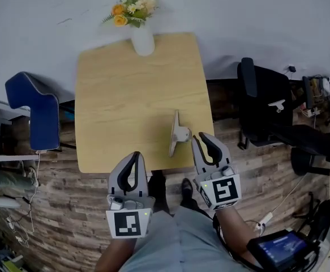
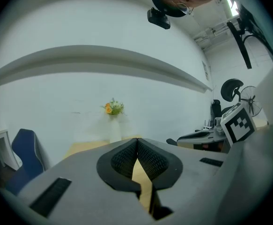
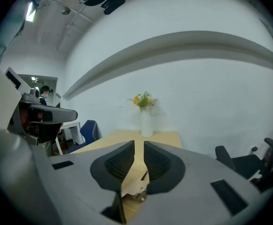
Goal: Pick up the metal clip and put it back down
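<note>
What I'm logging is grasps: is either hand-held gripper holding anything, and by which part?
Nothing is held. The metal clip lies on the table, beside the right hand-held gripper.

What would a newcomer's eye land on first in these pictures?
The pale wooden table fills the middle of the head view, with a white vase of orange flowers at its far edge. The metal clip sits near the table's near right corner, the right hand-held gripper just beside it and the left hand-held gripper at the near edge, both empty.
</note>
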### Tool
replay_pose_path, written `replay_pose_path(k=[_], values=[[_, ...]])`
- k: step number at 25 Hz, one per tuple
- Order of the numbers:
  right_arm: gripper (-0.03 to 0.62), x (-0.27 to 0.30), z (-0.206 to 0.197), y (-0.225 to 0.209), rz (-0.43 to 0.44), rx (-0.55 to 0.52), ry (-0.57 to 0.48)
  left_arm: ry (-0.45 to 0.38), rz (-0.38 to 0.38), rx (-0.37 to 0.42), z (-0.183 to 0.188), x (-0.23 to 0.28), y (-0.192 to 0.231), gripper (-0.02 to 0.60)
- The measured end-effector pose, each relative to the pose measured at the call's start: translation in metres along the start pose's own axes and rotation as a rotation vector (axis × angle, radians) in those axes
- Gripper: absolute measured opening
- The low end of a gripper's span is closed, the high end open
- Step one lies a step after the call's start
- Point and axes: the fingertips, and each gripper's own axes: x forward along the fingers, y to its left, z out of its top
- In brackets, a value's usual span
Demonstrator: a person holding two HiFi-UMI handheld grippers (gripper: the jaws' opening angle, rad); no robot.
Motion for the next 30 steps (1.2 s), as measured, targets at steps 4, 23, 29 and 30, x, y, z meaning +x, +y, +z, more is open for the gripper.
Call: replay_pose_path(k=[4,23,29,30], values=[[0.052,0.037,-0.041,-0.009,-0.039,0.056,0.084,0.077,-0.054,-0.019,-0.032,0.039,0.02,0.018],[0.103,0.101,-0.161,-0.025,-0.15,0.214,0.277,0.298,-0.139,-0.075,-0.146,0.104,0.065,0.018],[0.086,0.11,-0.149,-0.015,-0.107,0.225,0.276,0.275,-0.114,-0.084,-0.137,0.1,0.074,0.018],[0.078,0.111,-0.145,-0.013,-0.097,0.227,0.27,0.266,-0.108,-0.085,-0.133,0.1,0.075,0.018]])
